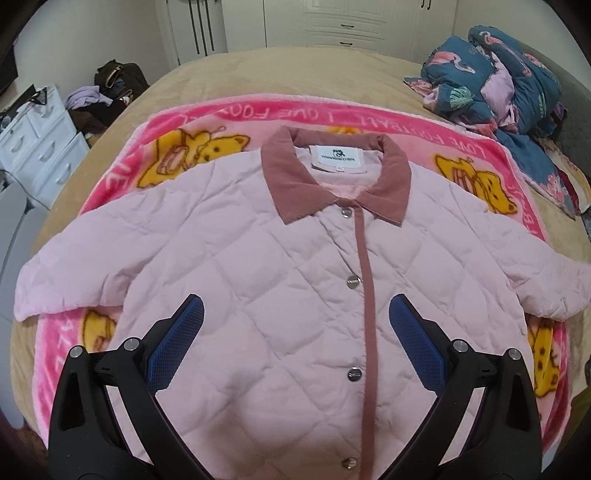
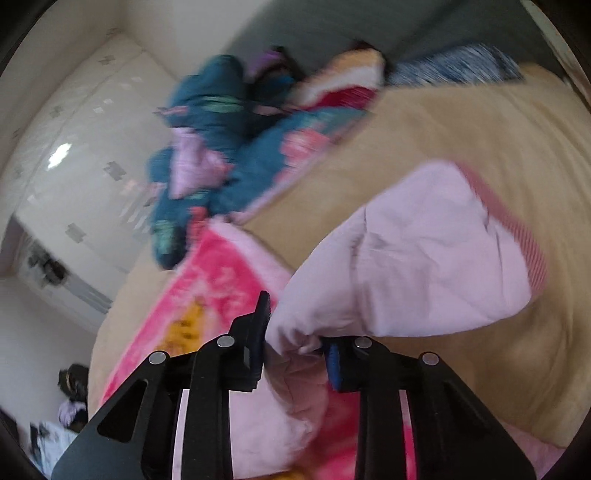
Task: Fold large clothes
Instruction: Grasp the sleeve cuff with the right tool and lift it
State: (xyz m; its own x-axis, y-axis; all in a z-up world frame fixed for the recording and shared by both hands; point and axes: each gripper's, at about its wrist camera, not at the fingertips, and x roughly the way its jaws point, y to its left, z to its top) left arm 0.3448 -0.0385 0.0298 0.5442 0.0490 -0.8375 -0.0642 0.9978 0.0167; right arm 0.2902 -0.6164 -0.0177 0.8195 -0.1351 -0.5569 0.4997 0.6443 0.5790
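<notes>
A pale pink quilted jacket [image 1: 258, 266] with a dusty-rose collar and snap buttons lies front up on a pink cartoon blanket [image 1: 207, 122] on the bed. My left gripper [image 1: 295, 325] is open and empty, hovering above the jacket's lower front. My right gripper [image 2: 295, 343] is shut on the jacket's sleeve [image 2: 424, 258], holding it bunched and lifted above the blanket; the striped cuff [image 2: 517, 229] points away. The right wrist view is blurred by motion.
A crumpled teal flamingo-print quilt [image 1: 517, 96] lies at the bed's far right, also in the right wrist view [image 2: 221, 147]. A white drawer unit [image 1: 37, 144] and a pile of bags and clothes [image 1: 107, 88] stand left of the bed. White wardrobes [image 1: 332, 22] line the far wall.
</notes>
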